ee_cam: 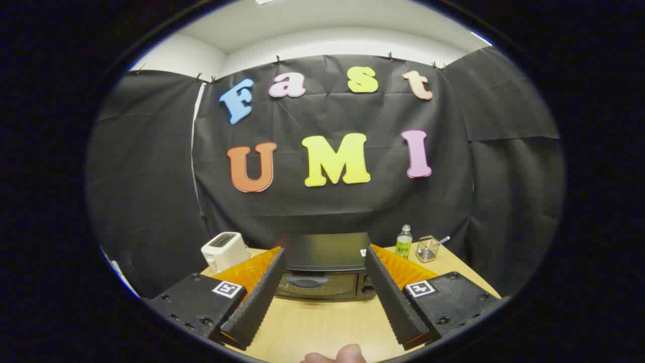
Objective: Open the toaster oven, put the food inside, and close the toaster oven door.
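Observation:
A black toaster oven [325,267] stands on the wooden table [322,322] beyond my fingers, seen between them. Its glass door [315,286] is closed, with the handle across the top of the door. My gripper [325,257] is open, the two fingers spread wide with only bare table and the oven front between them. It hovers above the table, some way short of the oven. A pale rounded piece of food [342,354] lies at the near table edge, below the fingers.
A white pop-up toaster [225,250] stands left of the oven. To the oven's right are a green-labelled bottle [403,242] and a wire basket [427,249] with a utensil in it. Black cloth walls the booth behind the table.

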Tool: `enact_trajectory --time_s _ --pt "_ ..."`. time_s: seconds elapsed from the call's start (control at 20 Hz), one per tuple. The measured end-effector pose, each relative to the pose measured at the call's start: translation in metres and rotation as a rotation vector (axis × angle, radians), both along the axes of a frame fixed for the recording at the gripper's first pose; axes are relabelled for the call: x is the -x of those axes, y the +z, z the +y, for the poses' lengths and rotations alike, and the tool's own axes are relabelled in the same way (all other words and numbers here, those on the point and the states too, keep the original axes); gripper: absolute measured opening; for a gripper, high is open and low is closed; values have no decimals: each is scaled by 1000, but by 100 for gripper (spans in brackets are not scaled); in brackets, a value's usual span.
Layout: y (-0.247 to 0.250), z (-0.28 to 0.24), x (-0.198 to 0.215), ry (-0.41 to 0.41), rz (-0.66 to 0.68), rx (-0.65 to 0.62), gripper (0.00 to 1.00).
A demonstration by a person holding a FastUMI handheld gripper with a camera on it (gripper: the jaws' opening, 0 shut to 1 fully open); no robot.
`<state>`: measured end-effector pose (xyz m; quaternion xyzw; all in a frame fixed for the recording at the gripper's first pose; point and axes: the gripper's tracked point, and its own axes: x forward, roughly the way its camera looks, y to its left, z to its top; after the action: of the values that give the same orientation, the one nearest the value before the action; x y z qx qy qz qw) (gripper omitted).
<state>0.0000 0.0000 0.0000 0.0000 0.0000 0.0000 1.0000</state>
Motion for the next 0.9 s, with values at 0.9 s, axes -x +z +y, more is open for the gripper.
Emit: enact_trajectory --time_s 0.9 --pt "-11 -8 5 -16 17 -21 100"
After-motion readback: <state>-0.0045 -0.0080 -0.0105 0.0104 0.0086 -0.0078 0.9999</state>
